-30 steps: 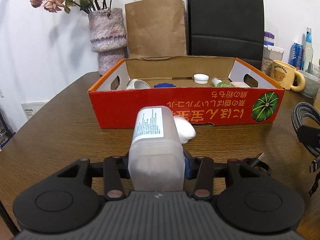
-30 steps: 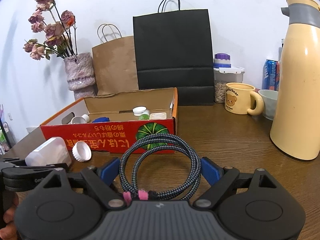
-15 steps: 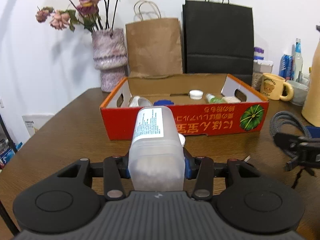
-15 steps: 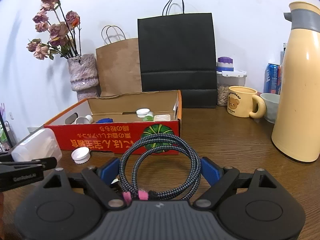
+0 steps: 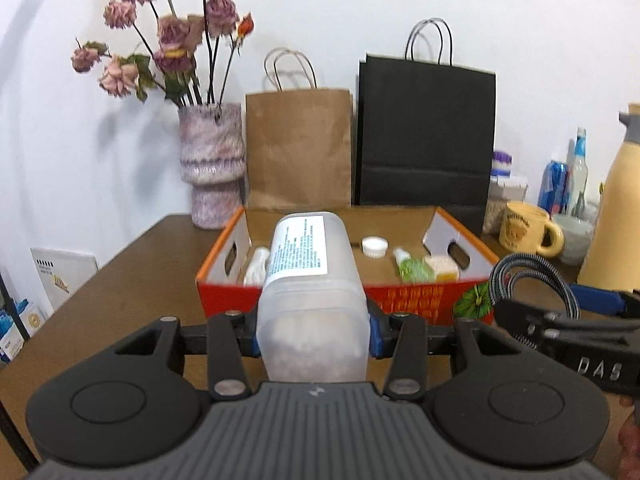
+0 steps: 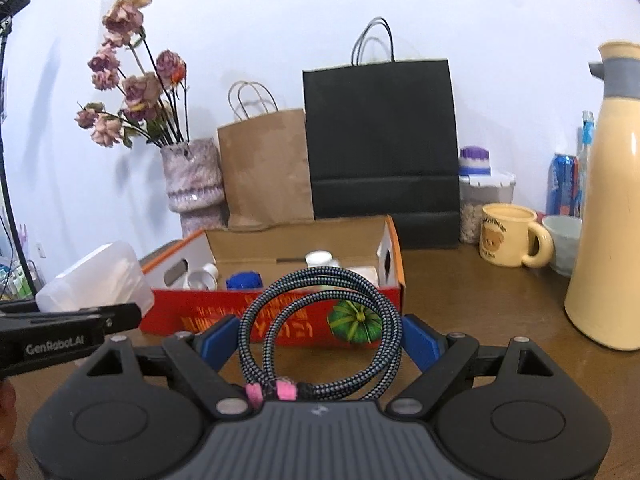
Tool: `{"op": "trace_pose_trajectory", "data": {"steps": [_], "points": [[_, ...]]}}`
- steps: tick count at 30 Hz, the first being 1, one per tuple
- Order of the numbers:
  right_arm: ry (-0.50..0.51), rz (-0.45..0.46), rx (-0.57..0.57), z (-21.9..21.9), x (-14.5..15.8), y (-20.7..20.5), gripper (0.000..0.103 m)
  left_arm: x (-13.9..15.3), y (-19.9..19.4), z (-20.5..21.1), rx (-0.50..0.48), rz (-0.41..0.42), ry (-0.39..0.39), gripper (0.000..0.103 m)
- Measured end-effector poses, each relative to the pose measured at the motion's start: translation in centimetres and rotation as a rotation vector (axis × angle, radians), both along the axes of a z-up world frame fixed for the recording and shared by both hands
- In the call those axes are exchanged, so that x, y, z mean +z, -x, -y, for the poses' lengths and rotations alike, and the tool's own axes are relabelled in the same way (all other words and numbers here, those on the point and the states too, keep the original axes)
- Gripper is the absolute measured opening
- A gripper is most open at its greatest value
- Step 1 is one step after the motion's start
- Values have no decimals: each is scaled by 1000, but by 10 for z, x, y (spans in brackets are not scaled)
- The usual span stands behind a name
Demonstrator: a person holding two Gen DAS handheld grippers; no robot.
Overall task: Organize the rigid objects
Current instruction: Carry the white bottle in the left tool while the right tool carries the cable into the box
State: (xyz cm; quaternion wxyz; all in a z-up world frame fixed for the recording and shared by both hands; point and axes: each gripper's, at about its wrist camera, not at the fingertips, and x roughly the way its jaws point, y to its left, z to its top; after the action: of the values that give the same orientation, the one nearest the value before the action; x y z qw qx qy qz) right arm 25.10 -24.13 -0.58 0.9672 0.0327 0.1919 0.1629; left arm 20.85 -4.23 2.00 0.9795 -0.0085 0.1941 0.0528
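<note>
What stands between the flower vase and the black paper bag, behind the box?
A brown paper bag stands between the vase and the black bag; both wrist views show it behind the red box.

Plain white wall (image 6: 280, 20) behind brown wooden table (image 6: 480, 300) (evenly lit)

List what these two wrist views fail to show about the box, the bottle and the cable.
- Box middle: left wrist view, hidden behind the bottle.
- Bottle's label: left wrist view, print too small and blurred to read.
- Bottle's neck end: both views, faces away.
- Cable ends: right wrist view, tucked under the right gripper body.
- Box floor front: right wrist view, behind the cable.
</note>
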Motion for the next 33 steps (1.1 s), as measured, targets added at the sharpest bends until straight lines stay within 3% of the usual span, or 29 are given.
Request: {"op": "trace_pose_trajectory", "data": {"steps": [12, 33], "points": [[-18, 63, -12, -24, 31, -31, 86, 29, -37, -12, 27, 68, 58, 46], [-24, 96, -33, -58, 45, -121, 86, 29, -128, -38, 102, 71, 97, 46]]}}
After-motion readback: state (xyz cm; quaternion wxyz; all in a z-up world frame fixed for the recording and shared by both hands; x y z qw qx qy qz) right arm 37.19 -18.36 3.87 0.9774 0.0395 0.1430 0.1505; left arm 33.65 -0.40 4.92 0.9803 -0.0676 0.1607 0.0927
